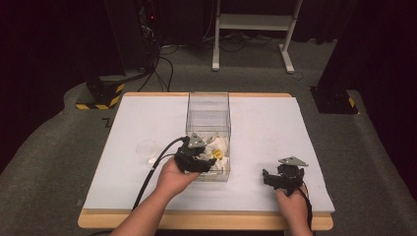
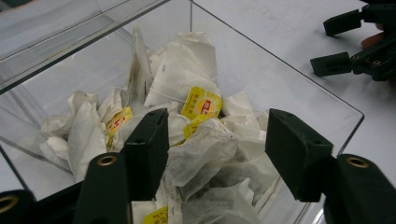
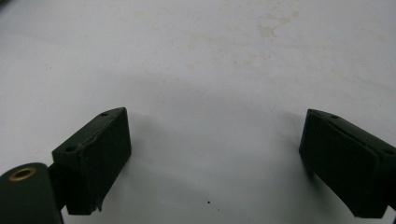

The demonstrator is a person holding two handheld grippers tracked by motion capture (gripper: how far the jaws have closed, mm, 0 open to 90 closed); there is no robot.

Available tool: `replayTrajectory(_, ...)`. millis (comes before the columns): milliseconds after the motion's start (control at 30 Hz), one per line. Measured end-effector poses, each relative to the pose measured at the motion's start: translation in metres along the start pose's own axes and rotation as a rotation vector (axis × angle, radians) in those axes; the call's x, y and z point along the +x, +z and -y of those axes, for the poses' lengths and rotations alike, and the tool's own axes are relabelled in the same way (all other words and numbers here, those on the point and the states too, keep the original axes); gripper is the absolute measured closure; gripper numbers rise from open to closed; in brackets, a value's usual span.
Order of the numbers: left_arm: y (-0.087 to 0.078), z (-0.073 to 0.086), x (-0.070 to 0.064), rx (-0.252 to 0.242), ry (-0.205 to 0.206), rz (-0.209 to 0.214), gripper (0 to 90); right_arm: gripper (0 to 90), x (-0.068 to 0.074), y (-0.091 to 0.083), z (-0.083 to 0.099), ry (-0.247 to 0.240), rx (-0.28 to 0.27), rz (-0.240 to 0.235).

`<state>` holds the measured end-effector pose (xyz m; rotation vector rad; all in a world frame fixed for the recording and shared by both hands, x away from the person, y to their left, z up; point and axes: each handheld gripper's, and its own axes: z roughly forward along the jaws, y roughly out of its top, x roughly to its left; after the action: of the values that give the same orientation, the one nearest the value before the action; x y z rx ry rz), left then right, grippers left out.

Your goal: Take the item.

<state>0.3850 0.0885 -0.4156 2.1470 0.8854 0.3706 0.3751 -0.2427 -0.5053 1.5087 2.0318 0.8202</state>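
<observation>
Teabags (image 2: 196, 140), white with yellow tags and heaped too loosely to count, fill the near end of one clear box (image 1: 208, 105) at the middle of the white table (image 1: 137, 118); the left gripper (image 2: 215, 156) reaches over the box's near rim with jaws spread, one crumpled bag lying between them, contact not discernible. The right gripper (image 1: 268, 178), jaws also spread and holding nothing, rests on bare table well right of the box, near the front edge.
</observation>
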Motion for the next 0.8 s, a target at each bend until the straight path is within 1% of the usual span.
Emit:
replayTrajectory(133, 0.0038, -0.0014, -0.0043, 0.024, 0.022, -0.013, 46.6, 8.9, -0.0001, 0.0, -0.0001, 0.001, 0.002, -0.002)
replayTrajectory(167, 0.0045, -0.0016, -0.005, 0.028, 0.026, -0.019, 50.1, 8.9, -0.0001, 0.0, -0.0001, 0.0, 0.002, -0.001)
replayTrajectory(200, 0.0051, -0.0015, -0.0052, 0.028, 0.026, -0.023, 50.1, 8.9, -0.0001, 0.0, -0.0001, 0.0, 0.002, -0.001)
replayTrajectory(233, 0.0059, -0.0014, -0.0053, 0.033, 0.027, -0.03, 52.1, 8.9, -0.0002, 0.0, -0.0001, 0.0, 0.002, -0.001)
replayTrajectory(333, 0.0101, -0.0015, -0.0062, 0.065, 0.041, -0.055, 57.6, 8.9, -0.0003, 0.0, -0.0001, -0.002, 0.002, -0.002)
replayTrajectory(400, 0.0102, -0.002, -0.0057, 0.073, 0.042, -0.059, 62.4, 8.9, -0.0003, 0.0, -0.0001, -0.001, 0.003, -0.002)
replayTrajectory(433, 0.0107, -0.002, -0.0058, 0.084, 0.051, -0.066, 64.1, 8.9, -0.0003, 0.0, -0.0001, -0.002, 0.002, -0.002)
replayTrajectory(467, 0.0107, -0.002, -0.0058, 0.084, 0.051, -0.066, 66.1, 8.9, -0.0003, 0.0, -0.0001, -0.002, 0.002, -0.002)
replayTrajectory(500, 0.0108, -0.0016, -0.0064, 0.09, 0.06, -0.073, 68.9, 8.8, -0.0004, 0.0001, -0.0002, -0.001, 0.003, -0.003)
replayTrajectory(567, 0.0104, -0.0015, -0.0062, 0.091, 0.062, -0.075, 70.5, 8.8, -0.0004, 0.0, -0.0002, -0.001, 0.003, -0.003)
replayTrajectory(733, 0.0094, 0.0, -0.0054, 0.089, 0.068, -0.074, 83.9, 8.9, -0.0003, 0.0, -0.0002, -0.001, 0.003, -0.002)
replayTrajectory(767, 0.0089, 0.0005, -0.0047, 0.082, 0.067, -0.07, 87.7, 8.8, -0.0003, 0.0, -0.0001, -0.001, 0.003, -0.002)
replayTrajectory(800, 0.0089, 0.0005, -0.0047, 0.082, 0.067, -0.07, 88.3, 8.8, -0.0003, 0.0, -0.0001, -0.001, 0.003, -0.002)
